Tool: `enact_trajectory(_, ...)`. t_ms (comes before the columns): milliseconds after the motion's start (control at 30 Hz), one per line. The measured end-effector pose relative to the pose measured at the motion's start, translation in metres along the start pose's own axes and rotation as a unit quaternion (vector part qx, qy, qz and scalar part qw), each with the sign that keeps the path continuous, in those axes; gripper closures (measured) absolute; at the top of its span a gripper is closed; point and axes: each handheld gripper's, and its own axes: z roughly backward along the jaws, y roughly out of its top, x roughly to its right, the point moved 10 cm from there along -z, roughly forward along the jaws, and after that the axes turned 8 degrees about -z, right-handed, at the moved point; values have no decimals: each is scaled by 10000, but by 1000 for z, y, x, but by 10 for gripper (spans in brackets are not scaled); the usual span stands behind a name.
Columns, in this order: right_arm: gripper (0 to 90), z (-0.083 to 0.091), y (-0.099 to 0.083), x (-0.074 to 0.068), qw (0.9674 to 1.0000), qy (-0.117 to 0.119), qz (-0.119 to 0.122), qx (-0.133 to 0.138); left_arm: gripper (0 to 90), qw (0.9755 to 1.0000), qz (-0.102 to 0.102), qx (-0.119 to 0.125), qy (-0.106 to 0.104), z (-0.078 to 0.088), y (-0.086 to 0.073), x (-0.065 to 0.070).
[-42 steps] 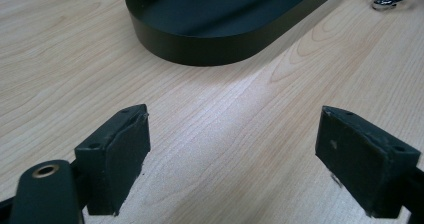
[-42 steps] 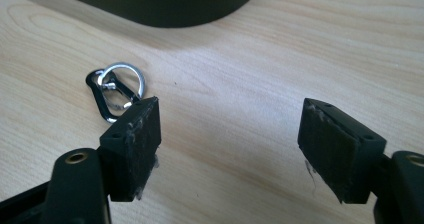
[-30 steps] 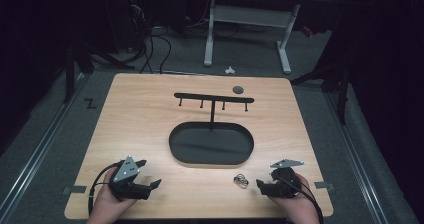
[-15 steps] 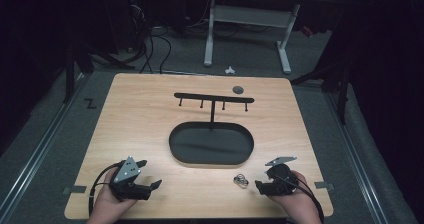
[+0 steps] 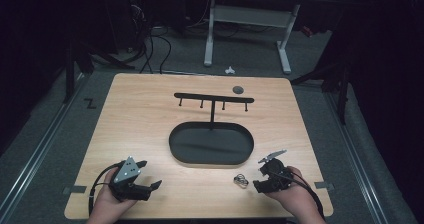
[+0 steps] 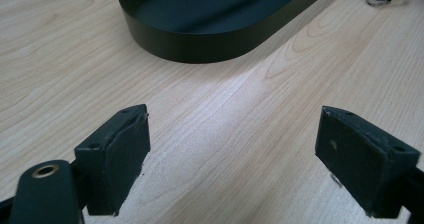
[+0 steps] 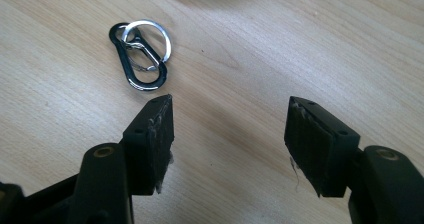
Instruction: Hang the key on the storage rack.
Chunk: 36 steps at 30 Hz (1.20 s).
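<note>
The carabiner clip with its key ring (image 7: 141,54) is lying loose on the worktop (image 5: 150,114), between the black oval tray (image 5: 210,144) and the right gripper (image 5: 265,176). Nothing is hanging on the hook rack (image 5: 214,99), so any hanging or placing looks not yet begun. The right gripper's jaws are standing wide apart, empty, just short of the clip. The left gripper (image 5: 142,176) is resting well apart, jaws spread and empty.

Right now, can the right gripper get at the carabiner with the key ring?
Probably yes. The right gripper is open, and the carabiner lies on bare table just ahead of its jaws, to one side, with nothing between them.
</note>
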Motion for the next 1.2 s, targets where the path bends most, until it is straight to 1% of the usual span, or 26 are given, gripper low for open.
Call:
enact_trajectory(100, 394, 1, -1, -3, 9999, -12, 129, -114, 147, 10000, 23, -17, -10, 0, -1, -1)
enact_trajectory(267, 399, 1, -3, -5, 9997, -41, 165, -194, 148, 10000, 33, -3, -6, 0, 0, -1)
enact_trajectory(300, 399, 1, -2, -4, 9994, -51, 282, -195, 148, 10000, 25, 1, -10, 0, 0, 0)
enact_trajectory(333, 411, 2, -3, -6, 9995, -28, 221, -242, 149, 10000, 7, -7, -13, 1, 0, 0)
enact_trajectory(533, 432, 5, -3, -11, 9992, 54, 258, -293, 149, 10000, 11, -32, -38, -2, -1, 0)
enact_trajectory(600, 425, 5, -2, -13, 9989, 64, 351, -299, 149, 10000, 8, -16, -31, -1, 0, 0)
enact_trajectory(667, 413, 5, -2, -16, 9985, 18, 426, -329, 149, 10000, 11, -10, -29, -1, 0, 1)
enact_trajectory(700, 405, 4, 0, -16, 9980, -10, 551, -320, 149, 10000, 5, -24, -33, -1, 0, 1)
enact_trajectory(733, 389, 4, 0, -20, 9976, -65, 590, -355, 149, 10000, 1, -22, -36, -1, 0, 1)
enact_trajectory(767, 389, 4, 0, -20, 9976, -65, 590, -355, 149, 10000, 1, -7, -25, -1, 0, 1)
enact_trajectory(800, 382, 4, 2, -21, 9973, -52, 647, -339, 149, 10000, -2, -15, -28, -1, 0, 1)
enact_trajectory(900, 357, 3, 4, -26, 9969, 22, 689, -369, 149, 10000, 5, -11, -39, -1, 0, 0)
enact_trajectory(967, 340, 0, 5, -30, 9972, 127, 646, -360, 151, 10000, -4, -29, -62, -1, -1, 1)
enact_trajectory(1000, 341, -1, 7, -31, 9969, 133, 698, -335, 152, 10000, -12, -25, -58, -1, 0, 1)
enact_trajectory(1067, 365, -5, 7, -34, 9967, 111, 716, -360, 152, 10000, -22, -22, -60, -1, 0, 1)
enact_trajectory(1100, 394, -9, 7, -38, 9958, 133, 802, -417, 152, 10000, -20, -16, -56, -1, 0, 1)
enact_trajectory(1133, 394, -9, 7, -38, 9958, 133, 802, -417, 152, 10000, -21, -24, -62, -1, 0, 1)
enact_trajectory(1200, 437, -12, 8, -41, 9947, 99, 923, -438, 152, 10000, -21, -26, -62, -1, 0, 1)
